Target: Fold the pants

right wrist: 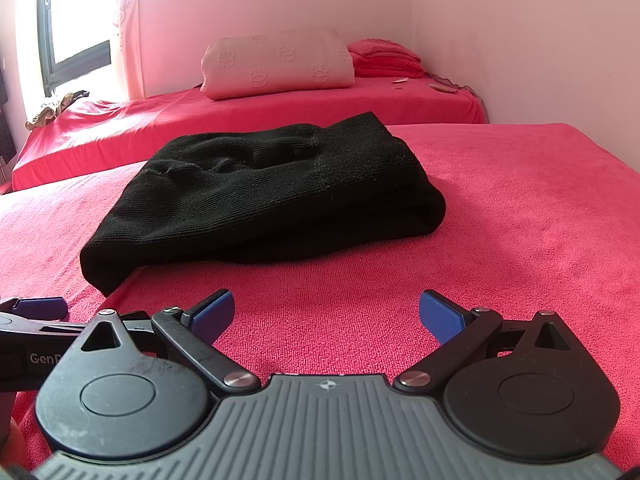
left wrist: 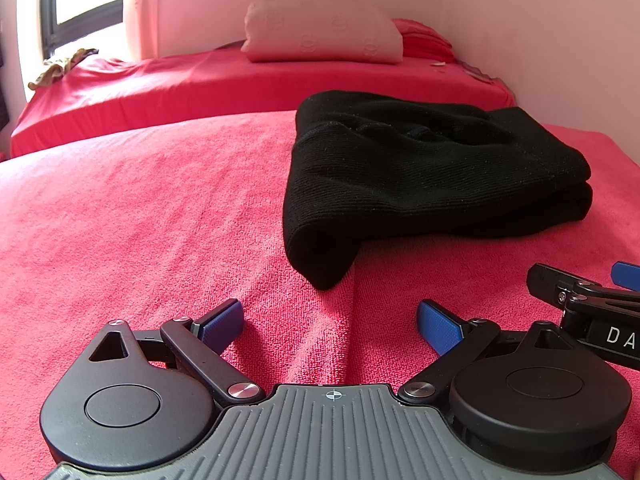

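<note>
The black knit pants (left wrist: pixel 420 176) lie folded in a thick bundle on the red towel-covered surface (left wrist: pixel 140 220); they also show in the right wrist view (right wrist: pixel 272 196). My left gripper (left wrist: pixel 330 326) is open and empty, low over the towel just in front of the bundle's near corner. My right gripper (right wrist: pixel 326 316) is open and empty, short of the bundle's near edge. The two grippers sit side by side: the right one shows at the left wrist view's right edge (left wrist: pixel 588 300), the left one at the right wrist view's left edge (right wrist: pixel 36 312).
A red-sheeted bed (right wrist: pixel 240 116) lies beyond, with a pale pillow (right wrist: pixel 276 64) and folded red cloth (right wrist: pixel 384 58) by the wall. A window (right wrist: pixel 76 20) is at far left, with crumpled fabric (right wrist: pixel 52 110) below it. A white wall (right wrist: pixel 540 40) runs on the right.
</note>
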`<state>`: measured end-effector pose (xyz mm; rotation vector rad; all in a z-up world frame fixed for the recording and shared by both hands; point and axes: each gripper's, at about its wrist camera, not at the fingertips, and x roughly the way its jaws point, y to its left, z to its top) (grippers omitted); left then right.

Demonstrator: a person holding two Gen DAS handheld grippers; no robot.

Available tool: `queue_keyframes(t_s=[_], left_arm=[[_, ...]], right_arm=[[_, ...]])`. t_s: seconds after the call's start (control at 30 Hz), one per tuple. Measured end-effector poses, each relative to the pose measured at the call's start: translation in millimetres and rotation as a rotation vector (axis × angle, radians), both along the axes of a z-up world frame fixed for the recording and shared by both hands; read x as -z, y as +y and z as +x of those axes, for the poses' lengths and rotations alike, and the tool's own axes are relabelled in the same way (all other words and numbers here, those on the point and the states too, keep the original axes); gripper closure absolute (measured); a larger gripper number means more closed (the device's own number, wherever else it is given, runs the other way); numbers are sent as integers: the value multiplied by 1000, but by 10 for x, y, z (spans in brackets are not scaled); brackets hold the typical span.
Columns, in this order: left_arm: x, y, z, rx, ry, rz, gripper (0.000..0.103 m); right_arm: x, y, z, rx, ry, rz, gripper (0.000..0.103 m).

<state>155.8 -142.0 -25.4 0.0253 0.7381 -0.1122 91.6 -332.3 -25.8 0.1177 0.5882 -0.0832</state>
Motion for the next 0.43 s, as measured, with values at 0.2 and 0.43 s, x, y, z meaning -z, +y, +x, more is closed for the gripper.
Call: queue_keyframes(t_s=[0.2,0.43], left_arm=[[2,3,3,0,0,-2,0],[-4,4,13,0,2,-3,0]], right_arm=[[-2,0,1,0,0,0,4],[-4,0,1,1,1,0,4]])
